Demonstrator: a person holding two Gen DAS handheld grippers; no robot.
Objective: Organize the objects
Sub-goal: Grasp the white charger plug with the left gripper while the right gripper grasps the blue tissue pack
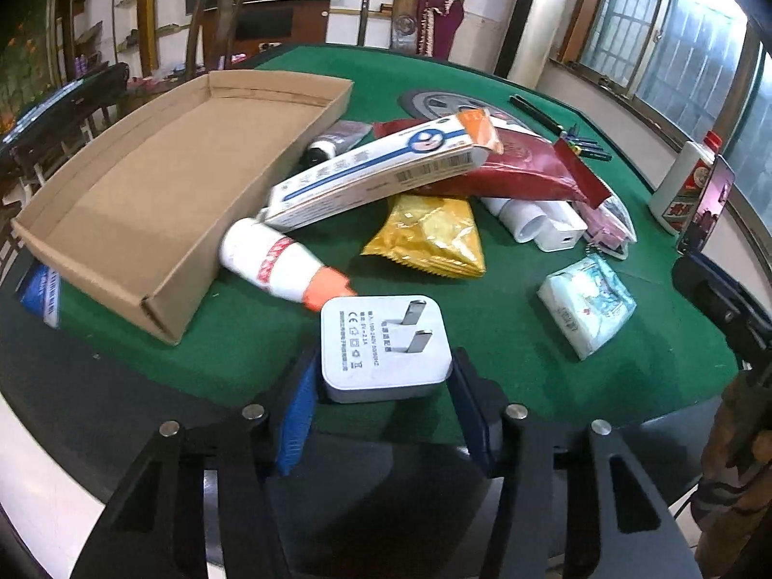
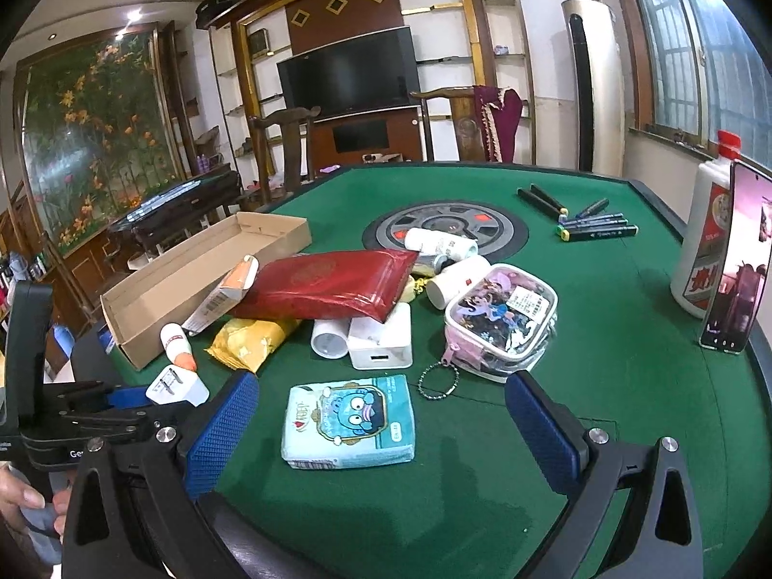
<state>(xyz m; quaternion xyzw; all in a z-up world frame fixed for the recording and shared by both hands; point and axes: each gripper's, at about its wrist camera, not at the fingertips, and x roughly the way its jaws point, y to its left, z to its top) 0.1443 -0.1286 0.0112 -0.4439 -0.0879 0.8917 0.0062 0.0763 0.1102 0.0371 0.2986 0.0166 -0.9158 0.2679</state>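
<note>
A white plug adapter [image 1: 386, 347] stands prongs-up on the green felt table [image 1: 482, 337], and my left gripper [image 1: 383, 366] is shut on it, a blue pad against each side. The same adapter [image 2: 176, 386] shows at the far left of the right wrist view. An open cardboard tray [image 1: 159, 193] lies just left of it. My right gripper [image 2: 381, 386] is open wide, its fingers on either side of a light blue tissue pack [image 2: 347, 424] without touching it. A jumble sits mid-table: a toothpaste box [image 1: 376, 178], a red pouch [image 2: 328, 289] and a yellow packet [image 2: 251, 337].
A white bottle with an orange cap [image 1: 275, 260] lies against the tray's corner. A white power bank [image 2: 381, 342], a pink clear pouch [image 2: 502, 318] and several markers [image 2: 588, 227] are farther back. A liquor bottle [image 2: 704, 241] and a propped phone [image 2: 738, 260] stand at the right edge.
</note>
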